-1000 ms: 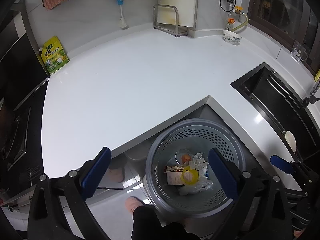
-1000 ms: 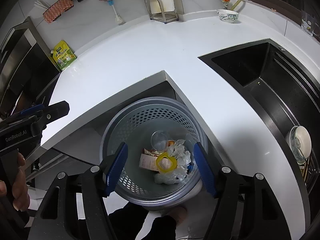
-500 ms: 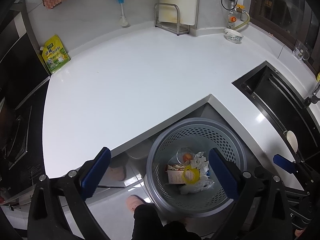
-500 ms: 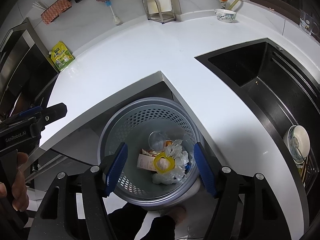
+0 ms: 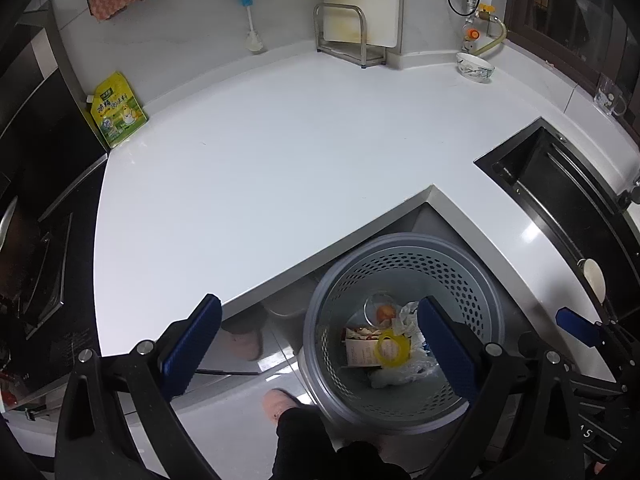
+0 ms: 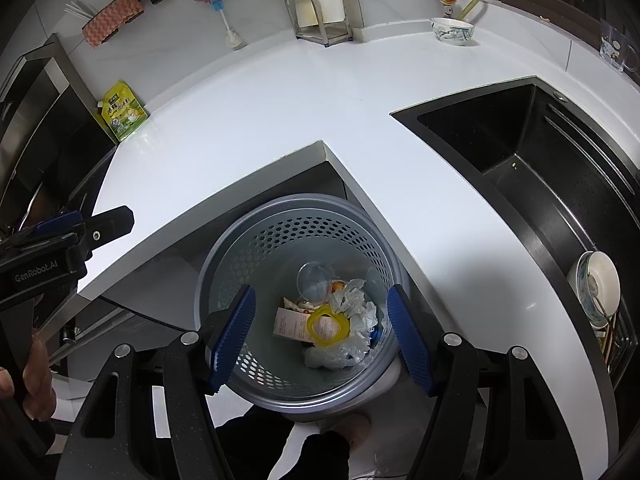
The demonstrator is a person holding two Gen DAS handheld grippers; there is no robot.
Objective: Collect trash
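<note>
Both grippers, left gripper (image 5: 316,344) and right gripper (image 6: 320,334), have fingers wide, nothing held. Trash sits in the grey perforated plastic bin (image 6: 280,240) below the fingers: yellow plastic ring (image 6: 325,325), crumpled white paper (image 6: 356,304). White bench (image 5: 260,168) looks cleared. Risk: fingers dropping lower could knock the bin rim and tip it. "GenRobot.AI" readable on left gripper; green-yellow pouch (image 6: 123,111) text illegible.

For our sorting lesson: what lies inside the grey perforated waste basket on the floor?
Inside the grey perforated waste basket: a yellow plastic ring on a printed paper carton, crumpled white tissue, a clear plastic cup and clear plastic wrap. Whatever lies beneath this pile is covered.
</note>
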